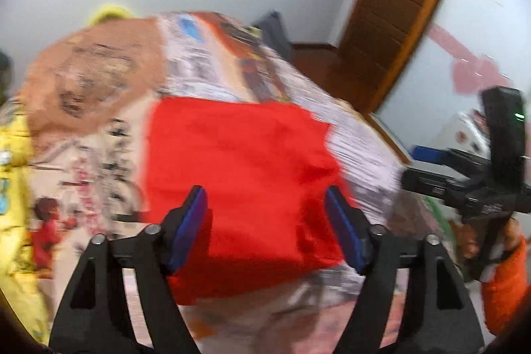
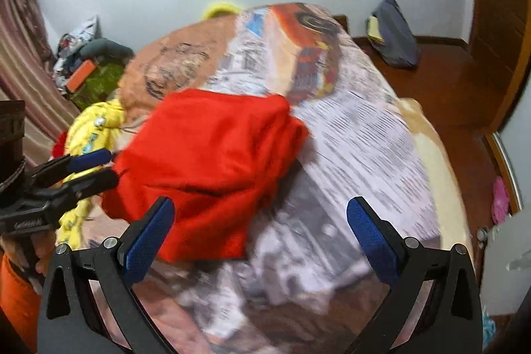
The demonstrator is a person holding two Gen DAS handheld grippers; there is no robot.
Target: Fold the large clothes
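Note:
A red garment [image 1: 239,168] lies folded into a rough square on the printed bedspread [image 1: 205,65]; in the right wrist view the red garment [image 2: 212,161] sits left of centre on the bedspread [image 2: 358,135]. My left gripper [image 1: 265,204] is open and empty, hovering over the garment's near edge. My right gripper [image 2: 260,214] is open and empty, above the garment's near right corner. The left gripper also shows at the left of the right wrist view [image 2: 99,166], fingers apart, beside the garment. Both views are motion-blurred.
A yellow garment [image 2: 89,135] lies at the bed's left side. A dark bag [image 2: 395,35] leans on the far wall by a wooden door [image 1: 398,5]. Clutter [image 2: 89,68] sits by the curtain. The wooden floor [image 2: 458,88] runs right of the bed.

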